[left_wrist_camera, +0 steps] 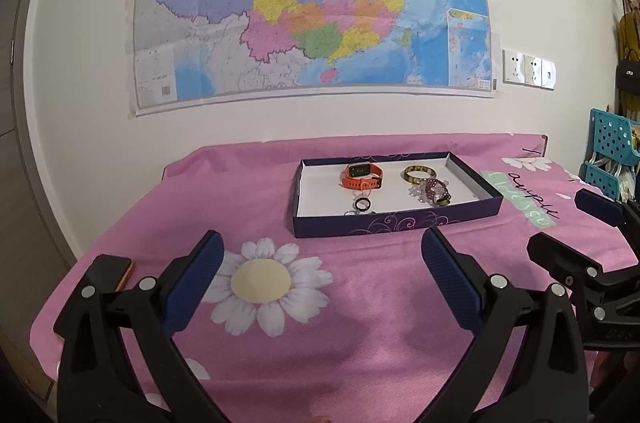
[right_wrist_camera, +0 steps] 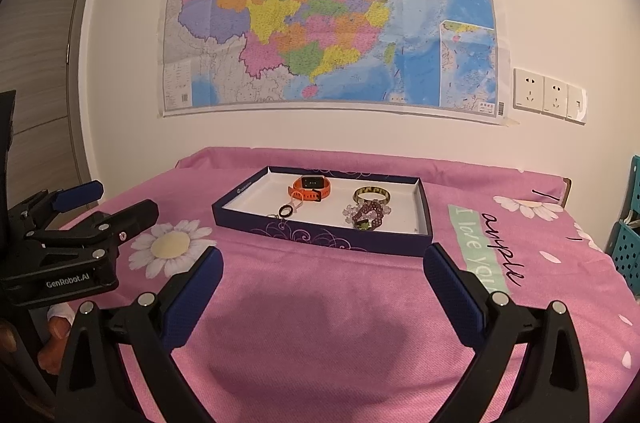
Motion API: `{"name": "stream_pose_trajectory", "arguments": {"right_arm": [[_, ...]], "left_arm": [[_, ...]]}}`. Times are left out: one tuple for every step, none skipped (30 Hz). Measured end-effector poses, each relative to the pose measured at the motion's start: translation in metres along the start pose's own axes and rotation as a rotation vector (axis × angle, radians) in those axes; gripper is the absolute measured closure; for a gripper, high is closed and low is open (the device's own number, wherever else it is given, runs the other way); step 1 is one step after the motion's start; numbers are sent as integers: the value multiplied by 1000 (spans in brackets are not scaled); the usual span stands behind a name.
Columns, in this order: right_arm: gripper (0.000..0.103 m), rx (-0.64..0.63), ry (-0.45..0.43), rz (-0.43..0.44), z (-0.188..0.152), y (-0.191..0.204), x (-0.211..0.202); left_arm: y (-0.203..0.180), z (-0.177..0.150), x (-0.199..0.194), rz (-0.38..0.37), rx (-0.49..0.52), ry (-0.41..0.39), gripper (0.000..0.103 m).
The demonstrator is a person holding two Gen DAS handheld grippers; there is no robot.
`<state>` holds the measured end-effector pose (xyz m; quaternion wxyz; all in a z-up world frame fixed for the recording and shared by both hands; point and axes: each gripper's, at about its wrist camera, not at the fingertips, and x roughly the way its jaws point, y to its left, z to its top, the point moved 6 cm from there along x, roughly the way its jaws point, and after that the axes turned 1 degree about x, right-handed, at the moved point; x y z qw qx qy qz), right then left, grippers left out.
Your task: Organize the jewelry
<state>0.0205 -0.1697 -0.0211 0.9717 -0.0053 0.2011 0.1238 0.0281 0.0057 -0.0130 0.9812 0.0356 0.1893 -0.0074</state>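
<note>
Two handheld grippers hover side by side over a table draped in a pink daisy-print cloth [left_wrist_camera: 344, 355], both aimed at a shallow purple box lid [left_wrist_camera: 394, 221] that serves as a jewelry tray. The left gripper [left_wrist_camera: 322, 255] and the right gripper [right_wrist_camera: 323, 269] each have their blue-padded fingers spread wide, with nothing between them.

Inside the tray lie four groups of jewelry: one orange smartwatch [left_wrist_camera: 362, 175] toward the back, one green-gold bangle [left_wrist_camera: 418, 174] to its right, a heap of purple and clear beaded bracelets [left_wrist_camera: 430, 191] just in front of the bangle and touching it, and a small black ring [left_wrist_camera: 363, 205] near the front wall, with a pale charm or second ring beside it too small to make out. All of it sits ahead of both grippers' fingertips, apart from them, with bare cloth between.

The left wrist view catches the right gripper's blue finger [left_wrist_camera: 598, 207] at its right edge, an orange-edged dark object [left_wrist_camera: 114, 273] at the table's left edge and a teal basket rack [left_wrist_camera: 610, 151] at far right. The right wrist view instead shows the left gripper from the side, its "GenRobot.AI" label legible, fingers of the hand [right_wrist_camera: 54, 339] holding it, and a grey door [right_wrist_camera: 44, 63]. One wall map [right_wrist_camera: 328, 11] and three white wall plates [right_wrist_camera: 550, 95] appear in both.
</note>
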Motion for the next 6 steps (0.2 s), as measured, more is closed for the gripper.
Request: {"name": "stream_pose_trajectory", "arguments": {"right_arm": [[6,-3,20,4,-1,-2,3],[6,-5,44,-3,-3,-7,7],[6,-5,76,-17,-5,-15,12],[6,-7,105,-32,-7,-22,17],[6,-7,137,-60,-10,-33,22],[6,5,181,-94,-12,-53,30]], "left_arm": [[1,-1,2,-4,-7,14,5],[3,-1,4,-1,-14,22,5],[6,-3,8,2,-20,40,5],[9,-4,13,2,-23,57,5],[12,-5,17,5,-28,74,5],[18,-6,24,14,-36,101,5]]}}
